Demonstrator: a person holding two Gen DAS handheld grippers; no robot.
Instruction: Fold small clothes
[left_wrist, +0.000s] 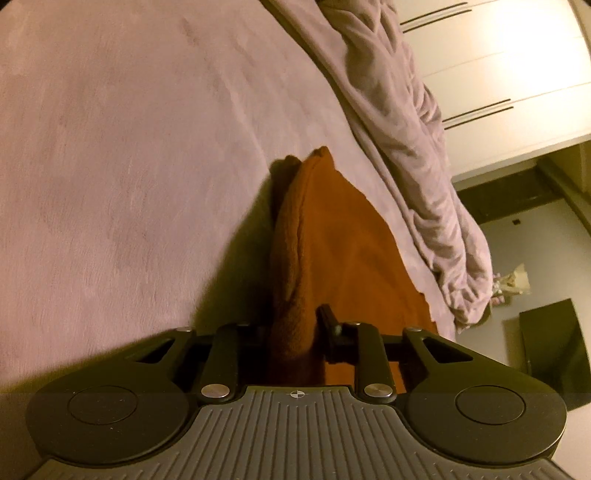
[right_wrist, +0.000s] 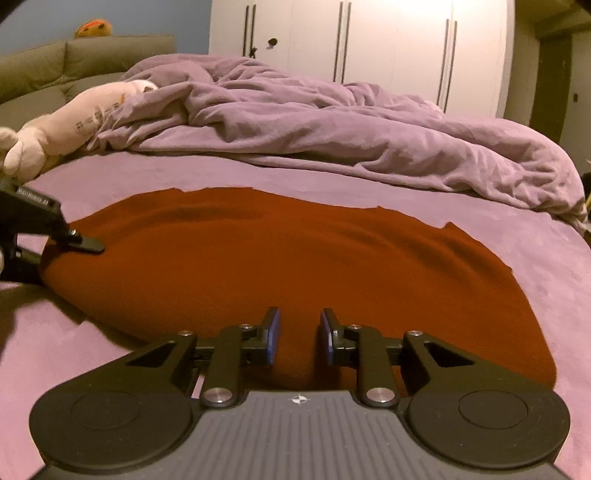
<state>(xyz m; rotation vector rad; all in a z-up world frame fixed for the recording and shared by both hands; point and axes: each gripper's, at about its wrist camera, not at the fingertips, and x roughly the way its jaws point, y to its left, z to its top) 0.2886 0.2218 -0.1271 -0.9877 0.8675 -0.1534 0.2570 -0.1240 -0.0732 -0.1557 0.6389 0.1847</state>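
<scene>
The right gripper (right_wrist: 299, 338) straddles the near edge of the rust-red garment (right_wrist: 280, 254) on the purple bedspread (right_wrist: 576, 295).

The left gripper (left_wrist: 295, 328) points downward, rolled onto its side, its jaws pinched on a ridge of the cloth (left_wrist: 332, 240). The right gripper (right_wrist: 299, 336) tilts down too, jaws narrowly parted, cloth bunched between its fingers (right_wrist: 271, 334).

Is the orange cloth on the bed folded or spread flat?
Folded, at least once. The orange cloth shows a thick rounded fold on its left side, and the left wrist view shows stacked layers.
</scene>
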